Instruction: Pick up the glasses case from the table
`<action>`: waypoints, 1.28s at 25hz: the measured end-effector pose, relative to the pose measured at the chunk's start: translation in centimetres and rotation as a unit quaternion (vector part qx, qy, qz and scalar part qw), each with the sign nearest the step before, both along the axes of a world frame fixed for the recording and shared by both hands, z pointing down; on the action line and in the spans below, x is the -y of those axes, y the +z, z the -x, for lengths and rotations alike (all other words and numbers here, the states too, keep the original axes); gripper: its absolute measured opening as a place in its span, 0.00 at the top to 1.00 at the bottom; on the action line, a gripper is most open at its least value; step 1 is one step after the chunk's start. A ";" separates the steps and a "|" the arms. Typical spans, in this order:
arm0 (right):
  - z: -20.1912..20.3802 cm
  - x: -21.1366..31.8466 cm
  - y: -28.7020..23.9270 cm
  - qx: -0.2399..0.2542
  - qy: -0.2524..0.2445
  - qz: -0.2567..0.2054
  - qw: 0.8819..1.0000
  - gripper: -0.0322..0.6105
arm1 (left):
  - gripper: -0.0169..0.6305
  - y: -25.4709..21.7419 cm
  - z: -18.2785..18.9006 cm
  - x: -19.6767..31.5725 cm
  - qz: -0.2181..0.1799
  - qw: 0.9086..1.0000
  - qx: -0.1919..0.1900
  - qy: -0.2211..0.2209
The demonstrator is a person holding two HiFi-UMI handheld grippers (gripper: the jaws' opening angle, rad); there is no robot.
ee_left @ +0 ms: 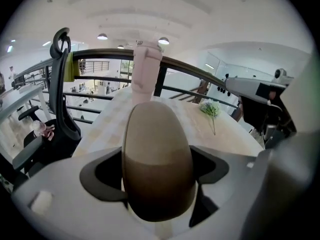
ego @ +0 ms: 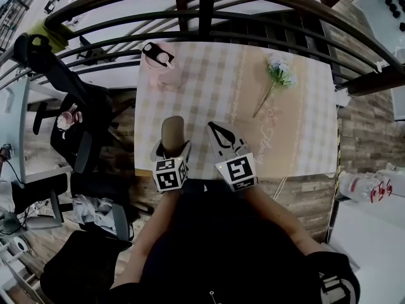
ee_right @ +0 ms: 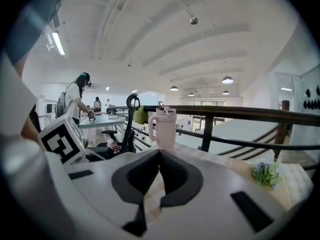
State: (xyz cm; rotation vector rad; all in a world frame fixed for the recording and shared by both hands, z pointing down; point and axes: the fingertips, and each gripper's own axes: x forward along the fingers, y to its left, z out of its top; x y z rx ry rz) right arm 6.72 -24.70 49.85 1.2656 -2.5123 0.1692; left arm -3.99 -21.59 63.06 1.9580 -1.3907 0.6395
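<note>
The glasses case [ego: 172, 133] is a smooth brown oval shell, held end-on near the table's front left edge. My left gripper [ego: 172, 147] is shut on it, a jaw pressing on each side. In the left gripper view the glasses case [ee_left: 157, 159] fills the gap of the left gripper [ee_left: 159, 184] and sticks out past the jaws, above the checked tablecloth. My right gripper [ego: 215, 130] hovers just to its right, its jaws together and holding nothing. In the right gripper view the right gripper [ee_right: 159, 156] shows its tips touching.
The table [ego: 297, 138] has a pale checked cloth. A pink lidded cup [ego: 161, 65] stands at the far left corner and a small flower sprig [ego: 277, 75] lies at the far right. A dark railing [ego: 209, 18] runs behind the table. A black office chair [ego: 69, 106] stands to the left.
</note>
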 end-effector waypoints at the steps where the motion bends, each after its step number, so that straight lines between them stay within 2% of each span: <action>1: 0.0 0.1 -0.2 0.000 0.000 -0.002 1.000 0.94 | 0.35 -0.7 -0.1 0.3 -0.012 1.000 0.001 0.004; 7: -0.1 0.7 -1.3 0.005 0.004 -0.017 1.000 0.94 | 0.35 -4.8 -0.4 1.9 -0.082 0.996 0.013 0.022; 14: -0.9 1.4 -3.6 0.011 0.018 -0.035 0.999 0.94 | 0.35 -9.9 -0.8 3.4 -0.163 0.985 0.038 0.044; 19: -1.9 2.1 -5.0 0.019 0.034 -0.045 0.998 0.94 | 0.35 -13.9 -1.0 4.4 -0.218 0.974 0.041 0.045; 27: -3.4 3.2 -8.5 0.030 0.053 -0.087 0.994 0.94 | 0.35 -20.1 -0.6 5.8 -0.287 0.957 0.018 0.020; 32: -4.1 3.8 -10.8 0.036 0.060 -0.110 0.991 0.94 | 0.35 -23.7 -0.1 6.4 -0.332 0.943 0.017 0.010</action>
